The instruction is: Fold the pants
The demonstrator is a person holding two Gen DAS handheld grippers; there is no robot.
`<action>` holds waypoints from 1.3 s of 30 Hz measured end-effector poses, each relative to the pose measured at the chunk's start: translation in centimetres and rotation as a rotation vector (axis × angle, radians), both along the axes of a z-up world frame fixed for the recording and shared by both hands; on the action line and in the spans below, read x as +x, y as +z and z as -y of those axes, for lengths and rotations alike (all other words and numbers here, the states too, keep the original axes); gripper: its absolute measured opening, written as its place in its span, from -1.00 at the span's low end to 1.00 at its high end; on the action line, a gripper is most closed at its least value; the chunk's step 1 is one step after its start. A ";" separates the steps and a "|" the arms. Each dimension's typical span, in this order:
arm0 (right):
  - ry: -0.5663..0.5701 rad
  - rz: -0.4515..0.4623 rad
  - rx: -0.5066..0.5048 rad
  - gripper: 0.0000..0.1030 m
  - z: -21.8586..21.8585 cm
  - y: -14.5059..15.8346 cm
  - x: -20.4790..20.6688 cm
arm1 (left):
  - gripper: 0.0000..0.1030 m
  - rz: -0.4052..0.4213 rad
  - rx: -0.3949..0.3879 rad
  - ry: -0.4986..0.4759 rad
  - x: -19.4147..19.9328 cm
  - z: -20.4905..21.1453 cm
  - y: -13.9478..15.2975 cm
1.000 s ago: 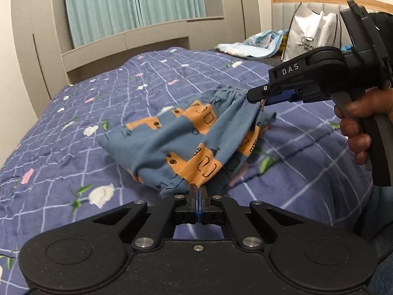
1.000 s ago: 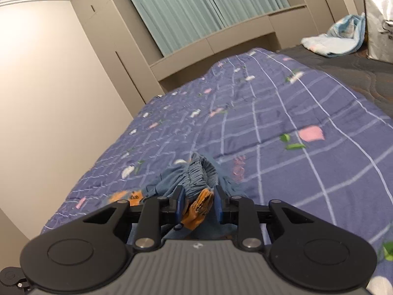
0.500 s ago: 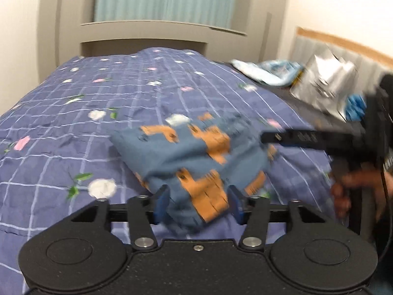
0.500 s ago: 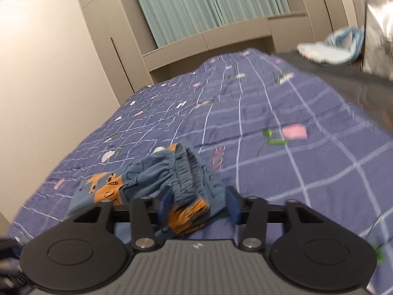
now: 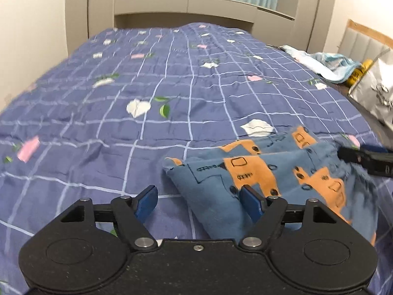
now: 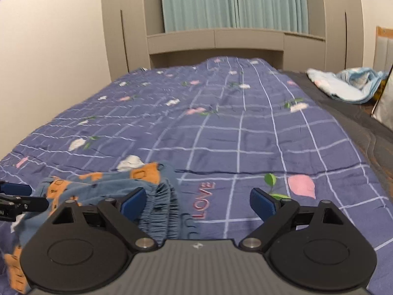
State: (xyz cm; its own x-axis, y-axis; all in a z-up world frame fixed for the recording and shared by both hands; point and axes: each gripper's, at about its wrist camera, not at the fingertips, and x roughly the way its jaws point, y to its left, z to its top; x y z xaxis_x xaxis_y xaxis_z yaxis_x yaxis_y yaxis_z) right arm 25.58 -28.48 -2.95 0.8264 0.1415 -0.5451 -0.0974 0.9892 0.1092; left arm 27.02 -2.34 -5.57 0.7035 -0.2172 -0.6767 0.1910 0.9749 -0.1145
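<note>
L claw (image 5: pixel 200 202) hangs wide open, blue pads apart w/ nothing pinched; its right pad sits just against the near edge of the pants (image 5: pixel 265 179), the left pad over bare bedspread (image 5: pixel 122 113); R claw (image 6: pixel 197 202) equally spread, empty, the gathered elastic waistband (image 6: pixel 162 204) lying just by its left pad, the other pad above the "LOVE" print side of the quilt. Pants lie in a folded-over bundle on the bed, blue w/ orange patches, layers stacked but edges uneven, waistband end bunched toward the R claw. Judging by the drape: thin, soft, light cloth; no stiffness, will sag and slide off itself if lifted from one spot; prob. not slippery in the pads. Best hold is the elastic waistband, thick and ribbed, plus a hem or folded corner at the opposite end, both layers pinched together. Further out: light-blue cloth (image 6: pixel 343 86) heaped at the far right of the bed; curtains (image 6: pixel 235 2) behind.
</note>
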 end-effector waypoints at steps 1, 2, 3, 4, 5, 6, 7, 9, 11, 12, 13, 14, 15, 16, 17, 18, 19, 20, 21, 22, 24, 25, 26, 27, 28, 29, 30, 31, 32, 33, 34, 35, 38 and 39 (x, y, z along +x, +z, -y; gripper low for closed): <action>-0.004 -0.009 0.003 0.88 0.2 -0.4 0.1 | 0.55 -0.004 -0.010 0.007 0.1 -0.1 -0.1; -0.004 -0.017 0.006 0.88 0.3 -0.7 0.1 | 0.55 -0.008 -0.021 0.015 0.2 -0.3 0.0; -0.005 -0.014 0.008 0.88 0.2 -0.8 -0.2 | 0.55 -0.009 -0.031 0.022 0.0 -0.4 0.0; -0.003 -0.004 0.007 0.87 0.2 -0.8 -0.6 | 0.55 -0.010 -0.040 0.030 -0.1 -0.6 0.1; 0.000 0.006 0.002 0.88 0.1 -0.5 -1.1 | 0.54 -0.014 -0.050 0.039 -0.2 -0.6 0.3; 0.007 0.014 -0.001 0.88 -0.1 -0.2 -1.6 | 0.54 -0.018 -0.055 0.048 -0.3 -0.7 0.4; 0.020 0.024 0.005 0.89 -0.3 0.1 -2.4 | 0.55 -0.021 -0.059 0.058 -0.5 -0.8 0.6; 0.044 0.037 0.023 0.97 -1.0 0.9 -3.8 | 0.55 -0.030 -0.067 0.066 -0.8 -0.7 0.9; 0.087 0.051 0.026 0.99 -2.2 1.3 -5.3 | 0.59 -0.032 -0.081 0.068 -1.3 -0.7 1.3; 0.111 0.056 0.016 0.99 -2.9 1.5 -5.9 | 0.60 -0.032 -0.087 0.068 -1.4 -0.7 1.4; 0.133 0.061 0.001 0.99 -3.6 1.5 -6.5 | 0.61 -0.032 -0.090 0.069 -1.6 -0.6 1.5; 0.156 0.067 -0.024 0.99 -4.4 1.5 -7.2 | 0.61 -0.031 -0.092 0.070 -1.8 -0.5 1.6; 0.174 0.071 -0.054 0.99 -5.1 1.3 -7.8 | 0.61 -0.031 -0.093 0.069 -2.0 -0.5 1.7; 0.185 0.071 -0.085 0.99 -5.7 1.1 -8.2 | 0.63 -0.032 -0.094 0.068 -2.1 -0.4 1.7; 0.195 0.066 -0.121 0.99 -6.1 0.6 -8.6 | 0.67 -0.033 -0.095 0.067 -2.3 -0.3 1.7; 0.199 0.056 -0.149 0.99 -6.5 0.1 -8.9 | 0.71 -0.037 -0.096 0.066 -2.4 -0.2 1.7; 0.197 0.043 -0.161 0.99 -6.6 -0.4 -9.1 | 0.77 -0.041 -0.098 0.065 -2.6 -0.1 1.7; 0.193 0.030 -0.161 1.00 -6.5 -0.8 -9.3 | 0.82 -0.046 -0.102 0.064 -2.7 0.0 1.6; 0.187 0.017 -0.148 1.00 -6.3 -1.1 -9.4 | 0.84 -0.051 -0.106 0.064 -2.9 0.1 1.6; 0.177 0.004 -0.125 1.00 -5.8 -1.4 -9.7 | 0.84 -0.056 -0.109 0.063 -3.1 0.1 1.5; 0.150 -0.018 -0.083 1.00 -4.8 -1.9 -10.2 | 0.92 -0.067 -0.111 0.062 -3.3 0.2 1.4; 0.137 -0.026 -0.064 1.00 -4.3 -2.1 -10.3 | 0.98 -0.069 -0.111 0.065 -3.5 0.3 1.3; 0.128 -0.028 -0.052 1.00 -4.0 -2.1 -10.5 | 0.98 -0.069 -0.111 0.069 -3.8 0.4 1.3; 0.119 -0.023 -0.038 1.00 -3.6 -2.0 -10.6 | 0.98 -0.068 -0.114 0.071 -4.1 0.4 1.3; 0.112 -0.016 -0.028 1.00 -3.3 -1.9 -10.8 | 0.98 -0.070 -0.120 0.072 -4.5 0.4 1.3; 0.101 -0.008 -0.016 1.00 -3.0 -1.7 -10.9 | 0.99 -0.074 -0.129 0.073 -4.9 0.4 1.1; 0.090 -0.003 -0.005 1.00 -2.7 -1.6 -11.0 | 0.99 -0.081 -0.138 0.074 -5.2 0.5 1.0; 0.081 0.001 0.005 1.00 -2.3 -1.6 -11.0 | 0.99 -0.092 -0.146 0.074 -5.7 0.6 0.7; 0.071 0.005 0.016 1.00 -2.0 -1.6 -11.2 | 0.99 -0.105 -0.153 0.076 -6.2 0.7 0.3; 0.060 0.007 0.026 1.00 -1.6 -1.6 -11.3 | 0.99 -0.116 -0.160 0.082 -6.8 0.8 -0.2; 0.047 0.005 0.033 1.00 -1.3 -1.7 -11.4 | 0.99 -0.112 -0.173 0.086 -7.4 0.8 -0.5; 0.034 0.001 0.034 1.00 -1.1 -1.8 -11.4 | 0.99 -0.091 -0.181 0.092 -8.1 0.9 -0.7; -0.004 -0.002 0.034 1.00 -0.6 -2.1 -11.5 | 0.96 -0.062 -0.201 0.074 -10.0 1.5 -0.9; -0.010 -0.001 0.038 1.00 -0.4 -2.1 -11.5 | 0.91 -0.068 -0.218 0.047 -10.4 1.9 -1.0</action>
